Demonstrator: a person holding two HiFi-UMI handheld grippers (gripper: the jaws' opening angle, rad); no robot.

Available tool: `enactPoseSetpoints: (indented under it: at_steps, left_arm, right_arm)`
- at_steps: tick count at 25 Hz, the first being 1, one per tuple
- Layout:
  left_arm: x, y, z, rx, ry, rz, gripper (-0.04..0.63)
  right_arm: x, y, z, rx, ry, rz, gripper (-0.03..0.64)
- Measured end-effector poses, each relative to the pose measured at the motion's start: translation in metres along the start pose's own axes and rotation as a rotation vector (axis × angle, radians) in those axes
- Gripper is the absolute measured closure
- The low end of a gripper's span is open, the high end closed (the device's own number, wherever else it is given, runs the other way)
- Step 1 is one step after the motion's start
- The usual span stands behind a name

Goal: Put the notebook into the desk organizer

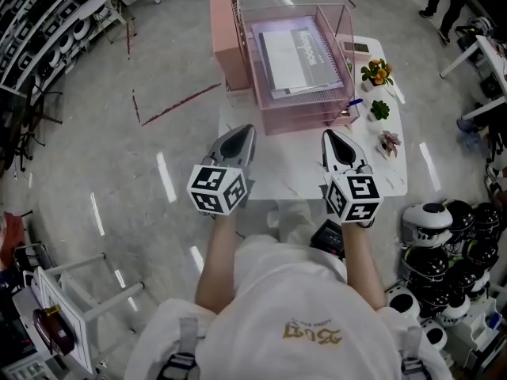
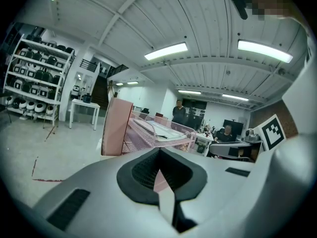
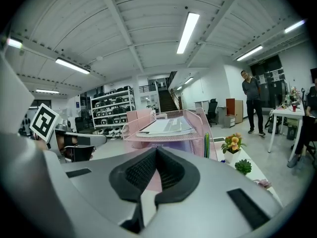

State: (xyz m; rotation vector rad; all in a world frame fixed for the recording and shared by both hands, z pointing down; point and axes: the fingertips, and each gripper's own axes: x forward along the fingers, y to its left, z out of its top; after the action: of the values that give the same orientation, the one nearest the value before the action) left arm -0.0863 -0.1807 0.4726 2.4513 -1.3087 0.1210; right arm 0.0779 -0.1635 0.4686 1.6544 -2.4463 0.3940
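The grey-and-white spiral-bound notebook [image 1: 293, 58] lies flat in the top tray of the pink wire-mesh desk organizer [image 1: 305, 115]. The organizer stands at the far side of the white desk [image 1: 289, 169]. The notebook sits fully inside the tray's rim, lengthwise, with no corner hanging over the mesh walls as far as the head view shows. Both gripper views show it from the side as a flat stack level with the tray's top edge.

The left claw [image 1: 242, 137] is closed with nothing between its pads; in its own view the dark pads meet in a line and only the desk shows beyond. The right claw [image 1: 334, 145] is likewise shut tight and empty. Both hang over the near part of the desk, side by side and well apart from the organizer, their tips pointing toward it and touching nothing.

A tall pink upright box [image 1: 227, 38] stands just beside the organizer on the left. On the right, a small pot of orange and yellow flowers [image 1: 377, 71] and a little green succulent [image 1: 380, 109] sit along the desk's edge, undisturbed.

Judging by how things lie, the placing looks done: the notebook is in the organizer and neither claw holds it. Nothing seems left beyond taking the claws away from the desk.
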Motion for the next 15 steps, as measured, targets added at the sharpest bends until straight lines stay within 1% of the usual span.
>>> enactPoseSetpoints:
  at_steps: [15]
  left_arm:
    - [0.000,-0.013,0.010,0.006,-0.020,-0.032,0.580]
  right_arm:
    - [-0.013,0.000,0.003,-0.002,-0.004,-0.021,0.606]
